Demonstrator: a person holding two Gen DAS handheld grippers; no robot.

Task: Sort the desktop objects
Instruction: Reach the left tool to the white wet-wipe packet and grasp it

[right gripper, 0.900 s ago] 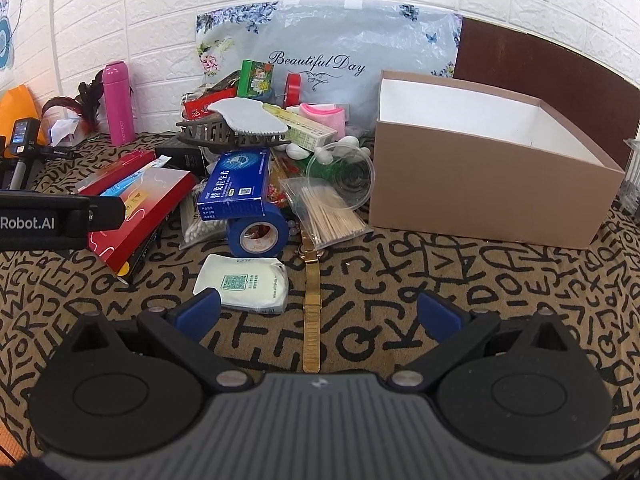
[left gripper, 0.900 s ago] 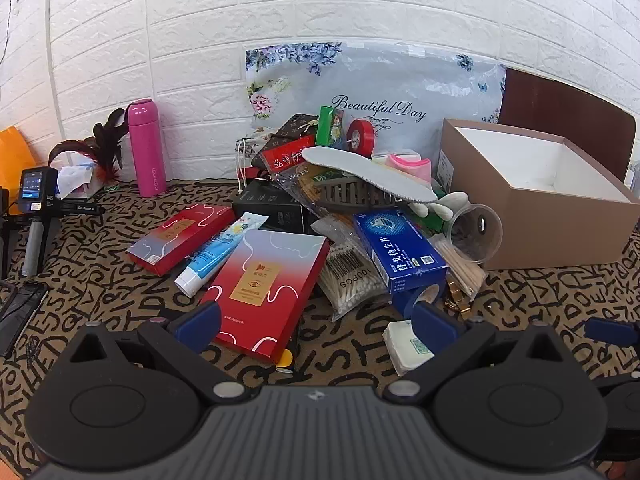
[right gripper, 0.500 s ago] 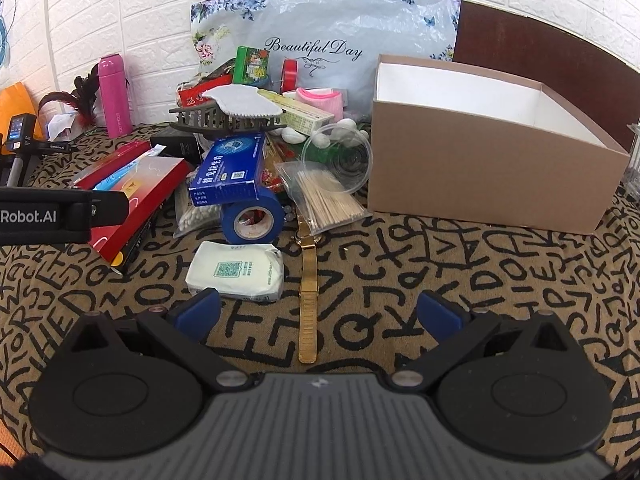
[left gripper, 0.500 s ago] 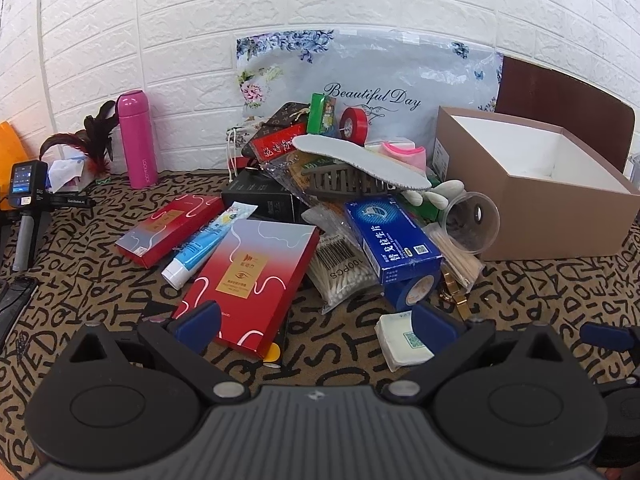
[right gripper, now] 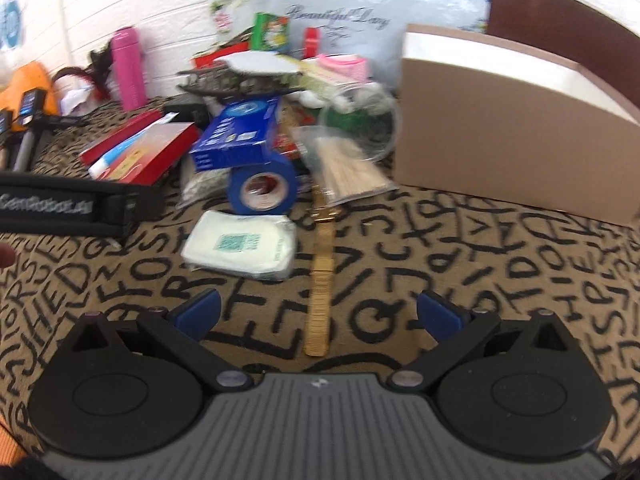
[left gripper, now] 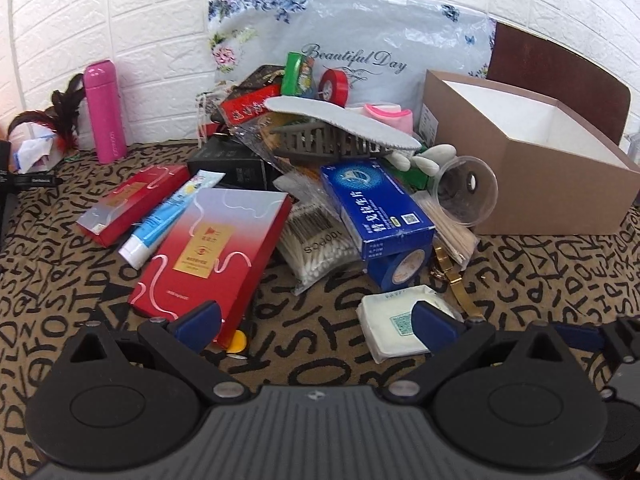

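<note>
Left wrist, floral bag (left gripper: 360, 40) reading "Beautiful Day"

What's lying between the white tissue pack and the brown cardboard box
In the right wrist view, a gold watch band lies on the patterned cloth between the tissue pack and the cardboard box; past it, only bare cloth.
</note>
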